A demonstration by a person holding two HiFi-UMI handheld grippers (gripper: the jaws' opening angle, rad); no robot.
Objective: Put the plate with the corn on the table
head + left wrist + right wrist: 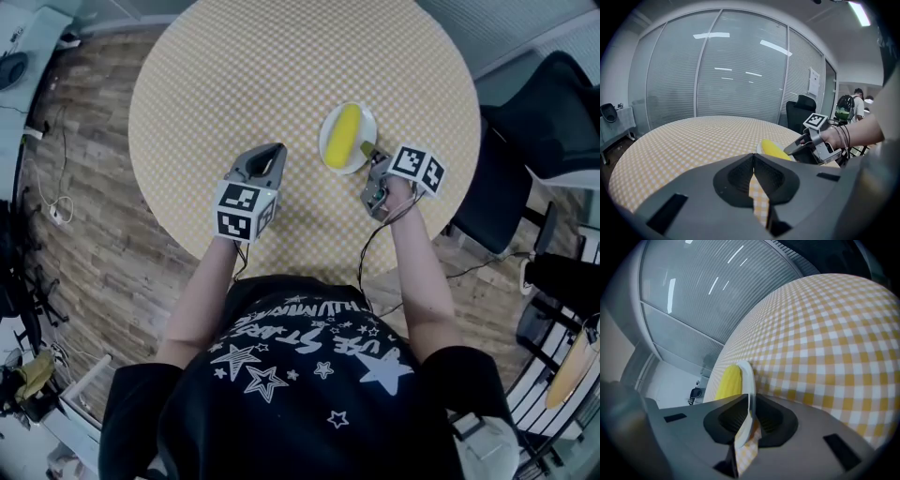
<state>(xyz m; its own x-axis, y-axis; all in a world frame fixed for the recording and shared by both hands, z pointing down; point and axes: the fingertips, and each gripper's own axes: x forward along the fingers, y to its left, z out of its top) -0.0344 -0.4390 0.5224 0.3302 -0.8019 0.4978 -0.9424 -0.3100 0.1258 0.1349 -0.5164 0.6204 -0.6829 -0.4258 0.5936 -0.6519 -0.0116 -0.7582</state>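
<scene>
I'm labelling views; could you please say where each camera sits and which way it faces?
Head view: on the head, facing steeply down at the table; both arms show.
Left gripper view: on left hand-held gripper, facing across the table; shut jaws.
Right gripper view: on right hand-held gripper, jaws clamping plate.
All share corn.

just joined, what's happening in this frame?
A person works two handheld grippers over a round checked table. The right gripper is shut on the rim of a white plate carrying a corn cob, at the table's right side; whether the plate touches the table yet is unclear. The left gripper is shut and empty, left of the plate.
</scene>
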